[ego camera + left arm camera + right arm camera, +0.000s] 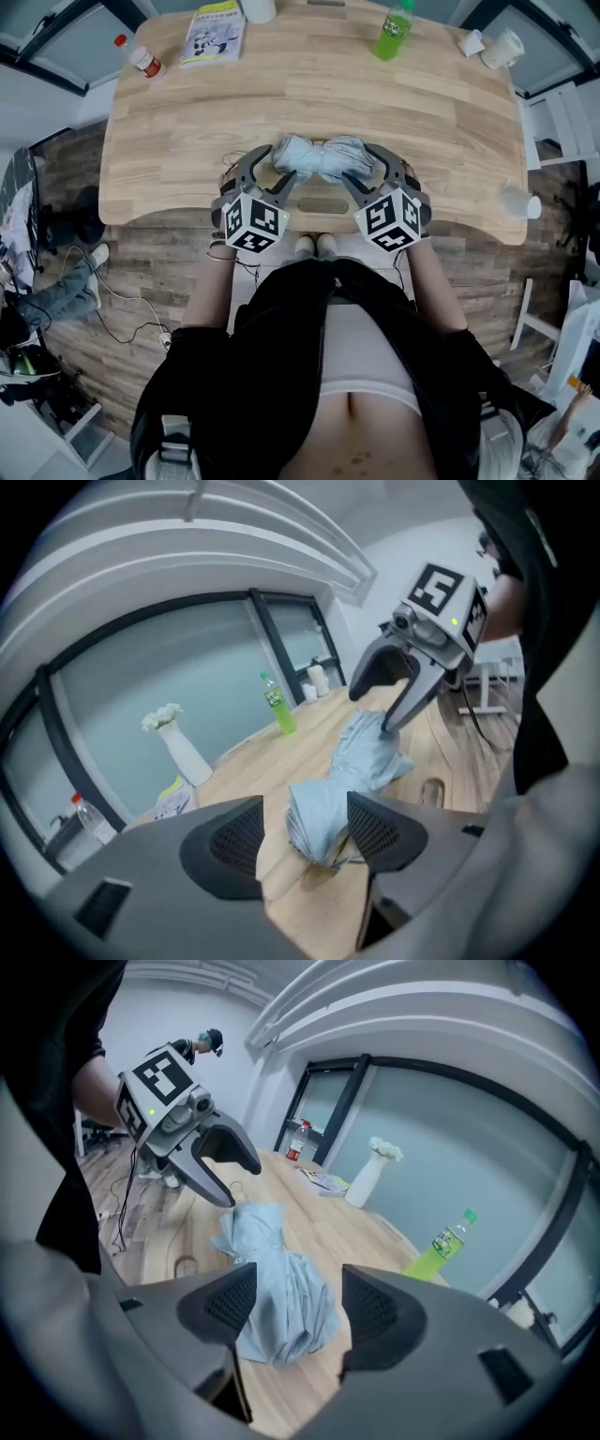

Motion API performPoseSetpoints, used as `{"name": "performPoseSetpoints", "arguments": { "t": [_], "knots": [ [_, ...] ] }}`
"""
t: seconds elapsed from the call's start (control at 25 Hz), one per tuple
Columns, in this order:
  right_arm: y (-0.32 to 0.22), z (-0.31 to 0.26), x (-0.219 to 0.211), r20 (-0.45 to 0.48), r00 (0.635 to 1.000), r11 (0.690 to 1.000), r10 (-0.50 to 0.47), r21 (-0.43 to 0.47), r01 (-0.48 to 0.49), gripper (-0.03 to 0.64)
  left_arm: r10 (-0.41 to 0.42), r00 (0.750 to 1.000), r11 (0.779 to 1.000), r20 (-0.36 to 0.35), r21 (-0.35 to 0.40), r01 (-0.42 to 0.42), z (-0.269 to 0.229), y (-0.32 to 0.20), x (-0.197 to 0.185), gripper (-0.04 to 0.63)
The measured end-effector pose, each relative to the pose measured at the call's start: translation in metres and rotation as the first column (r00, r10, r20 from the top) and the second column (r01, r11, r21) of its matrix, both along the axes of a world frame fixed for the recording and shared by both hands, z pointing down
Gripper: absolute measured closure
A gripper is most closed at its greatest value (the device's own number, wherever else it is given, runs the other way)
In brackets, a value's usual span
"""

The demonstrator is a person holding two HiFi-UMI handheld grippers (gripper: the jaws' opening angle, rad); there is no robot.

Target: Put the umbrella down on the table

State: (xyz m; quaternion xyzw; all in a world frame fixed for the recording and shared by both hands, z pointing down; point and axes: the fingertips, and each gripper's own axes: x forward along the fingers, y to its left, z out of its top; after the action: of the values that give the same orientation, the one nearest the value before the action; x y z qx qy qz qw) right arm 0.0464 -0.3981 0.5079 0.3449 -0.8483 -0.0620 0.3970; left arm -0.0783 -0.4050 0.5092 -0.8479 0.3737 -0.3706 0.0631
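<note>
Both my left hand-held gripper and right hand-held gripper gape wide, pinching nothing, astride the soft, light umbrella on the worktop; I'd judge its stiff core the best hold.

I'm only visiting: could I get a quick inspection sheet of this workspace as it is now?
Surface: wooden table, light wood top.
Job's things: pale blue folded umbrella lying on the table near its front edge.
Clutter: green bottle, booklet, red-capped bottle, white vase, white cups, all along the far edge.
Tools: left tool and right tool both open, one at each end of the umbrella, not clamping it.
Cables: loose cable on the floor.
Surroundings: wood floor, glass wall beyond the table.
</note>
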Motion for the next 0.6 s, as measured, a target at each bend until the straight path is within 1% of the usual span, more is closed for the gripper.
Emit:
{"name": "performPoseSetpoints", "arguments": {
  "t": [0.04,0.12,0.2,0.24,0.36,0.44,0.48,0.6],
  "knots": [
    [0.001,-0.005,-0.002,0.043,0.999,1.000,0.014,-0.009,-0.013,0.316,-0.023,0.998,1.000,-0.053,-0.008,0.023,-0.005,0.001,0.002,0.320],
    [0.000,-0.019,-0.006,0.163,0.986,0.999,0.047,-0.021,-0.044,0.333,-0.055,0.990,0.999,-0.127,-0.009,0.054,-0.016,0.001,0.006,0.352],
    [-0.003,-0.036,-0.009,0.272,0.959,0.997,0.074,0.000,-0.076,0.374,-0.072,0.982,0.997,-0.172,0.017,0.076,-0.030,0.000,0.009,0.403],
    [-0.005,-0.045,-0.010,0.307,0.948,0.995,0.083,0.021,-0.095,0.392,-0.078,0.978,0.996,-0.191,0.034,0.086,-0.037,0.001,0.010,0.430],
    [-0.007,-0.070,-0.010,0.373,0.923,0.985,0.098,0.094,-0.142,0.463,-0.088,0.961,0.991,-0.262,0.073,0.110,-0.058,0.003,0.015,0.502],
    [-0.008,-0.083,-0.011,0.420,0.902,0.979,0.103,0.118,-0.166,0.502,-0.096,0.947,0.990,-0.308,0.071,0.123,-0.068,0.004,0.018,0.543],
    [-0.008,-0.088,-0.011,0.444,0.890,0.977,0.106,0.122,-0.177,0.530,-0.102,0.943,0.990,-0.318,0.060,0.128,-0.069,0.004,0.020,0.559],
    [-0.006,-0.097,-0.013,0.485,0.867,0.971,0.111,0.134,-0.198,0.565,-0.103,0.941,0.991,-0.323,0.043,0.124,-0.070,0.006,0.026,0.580]
  ]
}}
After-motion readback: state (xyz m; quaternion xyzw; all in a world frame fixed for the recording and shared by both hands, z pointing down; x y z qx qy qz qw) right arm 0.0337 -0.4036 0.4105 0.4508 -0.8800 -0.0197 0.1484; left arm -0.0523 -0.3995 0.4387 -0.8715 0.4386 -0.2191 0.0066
